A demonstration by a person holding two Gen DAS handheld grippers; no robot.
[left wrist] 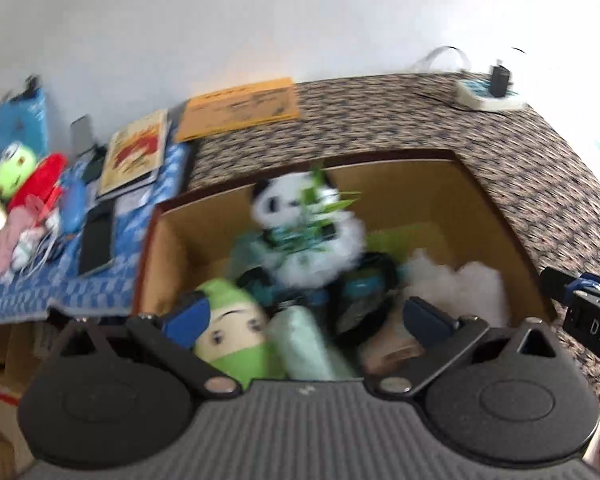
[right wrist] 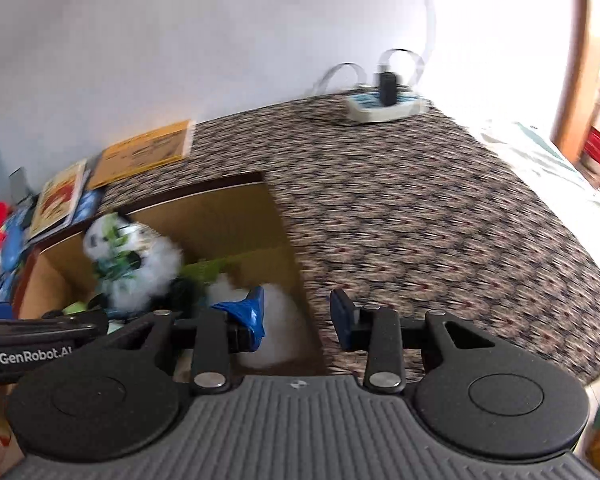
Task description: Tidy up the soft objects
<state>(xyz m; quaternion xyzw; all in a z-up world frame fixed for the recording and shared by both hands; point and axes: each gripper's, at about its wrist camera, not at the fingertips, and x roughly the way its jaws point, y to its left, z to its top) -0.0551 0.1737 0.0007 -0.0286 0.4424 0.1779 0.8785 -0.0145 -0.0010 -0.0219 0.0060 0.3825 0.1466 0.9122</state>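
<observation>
An open cardboard box (left wrist: 496,216) holds a panda plush (left wrist: 300,216) with green leaves, a green-hooded doll (left wrist: 232,332), a mint cushion (left wrist: 304,344), white fluff (left wrist: 460,280) and a black item (left wrist: 364,300). My left gripper (left wrist: 308,316) hovers over the box's near side, open wide, with nothing between its fingers. My right gripper (right wrist: 296,316) is over the box's right wall (right wrist: 288,240), open and holding nothing. The panda (right wrist: 136,256) and the white fluff (right wrist: 278,312) also show in the right wrist view. More plush toys lie outside at far left: a green frog (left wrist: 14,168), a red one (left wrist: 40,180) and a pink one (left wrist: 8,240).
The box sits on a patterned woven surface (left wrist: 420,112). A power strip (left wrist: 488,92) with a plug lies at its back right. A yellow sheet (left wrist: 240,108), a book (left wrist: 136,152) and a phone (left wrist: 96,240) on a blue cloth lie left of the box. A wall stands behind.
</observation>
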